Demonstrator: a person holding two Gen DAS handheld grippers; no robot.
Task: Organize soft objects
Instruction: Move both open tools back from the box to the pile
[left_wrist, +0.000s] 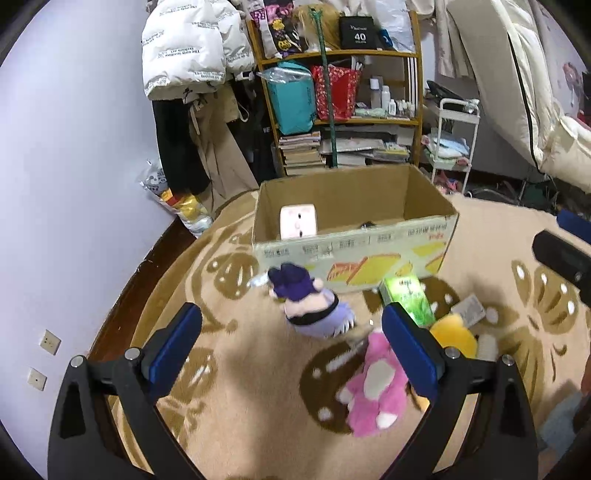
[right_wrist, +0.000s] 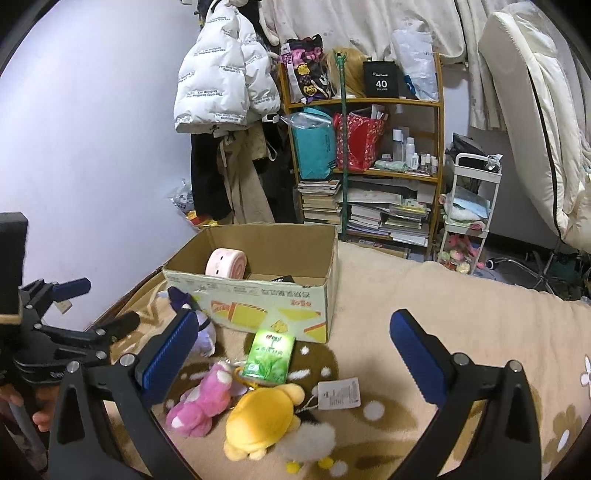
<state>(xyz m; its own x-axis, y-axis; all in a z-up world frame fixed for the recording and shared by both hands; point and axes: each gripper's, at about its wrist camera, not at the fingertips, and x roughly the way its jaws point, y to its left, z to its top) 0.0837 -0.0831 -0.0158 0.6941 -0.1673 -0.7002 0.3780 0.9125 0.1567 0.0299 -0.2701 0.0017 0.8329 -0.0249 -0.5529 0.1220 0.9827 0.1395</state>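
Closest to me, the left gripper (left_wrist: 291, 347) hangs with its blue pads spread wide and nothing between them; the right gripper (right_wrist: 295, 354) is just as wide and just as empty. I take the cardboard box (right_wrist: 258, 299) as my landmark. Inside it, against the far-left corner, sits a pink roll-shaped cushion (right_wrist: 226, 263), with some dark item near the front wall that I cannot identify. Just in front of the box, on the patterned rug (right_wrist: 461, 314), lie the toys left to sort: a purple-haired doll (left_wrist: 314, 306) at the box's front-left corner, a pink plush (left_wrist: 373, 387) further out from the box, and a yellow plush (right_wrist: 264, 417) beside it, nearest the right gripper. A green carton (right_wrist: 271, 354) rests between the yellow plush and the box's front wall, and a white paper tag (right_wrist: 339, 393) trails off the yellow plush on a string.

My worry is the crowding. The pink and yellow plush lie very close together, so a wide grab could pinch both or snag only the tag. The carton looks rigid, not soft; sweeping it along would be a mistake. Both grippers aim at the same small cluster, so I judge a collision between them likely if I drive both in together.
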